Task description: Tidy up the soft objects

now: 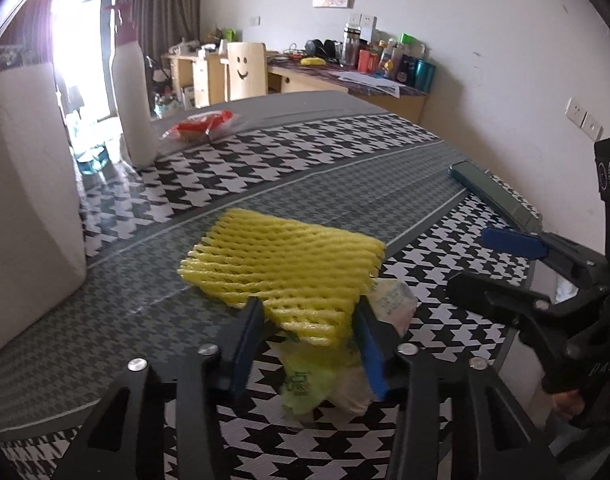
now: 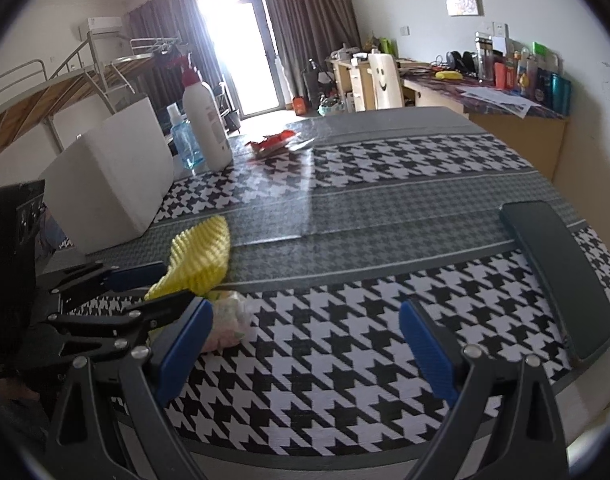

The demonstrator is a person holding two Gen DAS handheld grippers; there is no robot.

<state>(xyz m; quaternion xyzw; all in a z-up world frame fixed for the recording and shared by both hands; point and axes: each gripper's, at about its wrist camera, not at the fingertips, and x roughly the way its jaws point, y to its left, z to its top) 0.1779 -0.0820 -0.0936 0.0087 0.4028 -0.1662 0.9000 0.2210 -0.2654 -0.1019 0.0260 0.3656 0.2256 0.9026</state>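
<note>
A yellow foam net (image 1: 281, 264) lies on the houndstooth table (image 1: 345, 148). Its near end is pinched narrow between the blue pads of my left gripper (image 1: 309, 320), which is shut on it. Under that end lies a crumpled green-and-white plastic bag (image 1: 317, 384), partly hidden by the net and the fingers. The right wrist view shows the net (image 2: 203, 248), the bag (image 2: 229, 320) and the left gripper (image 2: 161, 286) at the left. My right gripper (image 2: 305, 312) stands open over bare tablecloth, nothing between its fingers. In the left wrist view it (image 1: 489, 264) is right of the net.
A white foam box (image 2: 113, 176) stands at the table's left. Behind it are a white bottle with a red cap (image 2: 205, 120) and a blue bottle (image 2: 185, 140). A red wrapper (image 2: 273, 140) lies further back. A dark green flat case (image 2: 565, 276) lies at the right edge.
</note>
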